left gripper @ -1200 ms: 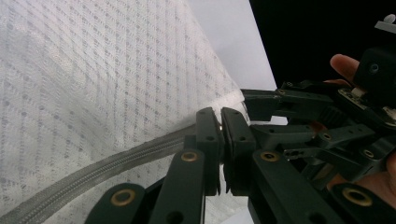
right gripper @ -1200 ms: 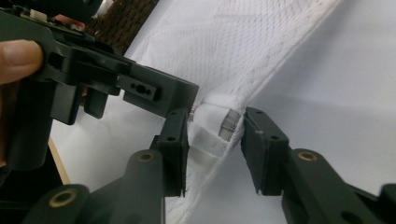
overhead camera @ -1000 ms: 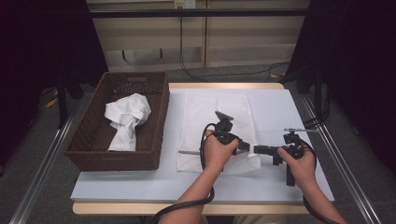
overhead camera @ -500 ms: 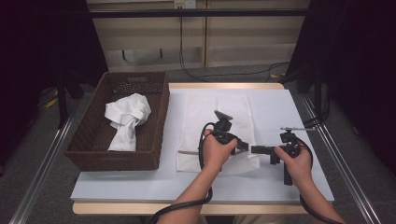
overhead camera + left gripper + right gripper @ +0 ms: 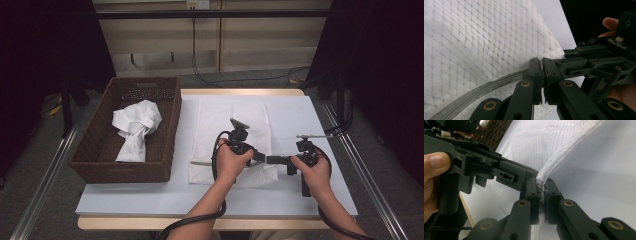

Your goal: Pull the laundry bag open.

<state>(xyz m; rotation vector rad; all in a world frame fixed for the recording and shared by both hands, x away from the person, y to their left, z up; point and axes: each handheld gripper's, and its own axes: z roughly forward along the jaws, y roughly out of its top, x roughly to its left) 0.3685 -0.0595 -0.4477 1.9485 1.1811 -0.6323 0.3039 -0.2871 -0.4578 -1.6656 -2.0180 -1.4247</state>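
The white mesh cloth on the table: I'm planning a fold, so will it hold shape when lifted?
Probably not. The white mesh cloth looks thin and airy, so likely light and floppy. Where the left gripper and right gripper pinch its edge, it creases and drapes. Its corded hem may stiffen that edge slightly.

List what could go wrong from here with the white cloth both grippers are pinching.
Both the left gripper and right gripper, whose jaws have just been closing, pinch the white cloth only at its very edge, so a lift may let it slip. The grippers sit close together and might collide.

Brown wicker basket (image 5: 95, 150) at table's (image 5: 310, 115) left — holds crumpled white cloth (image 5: 134, 129), perhaps garment.
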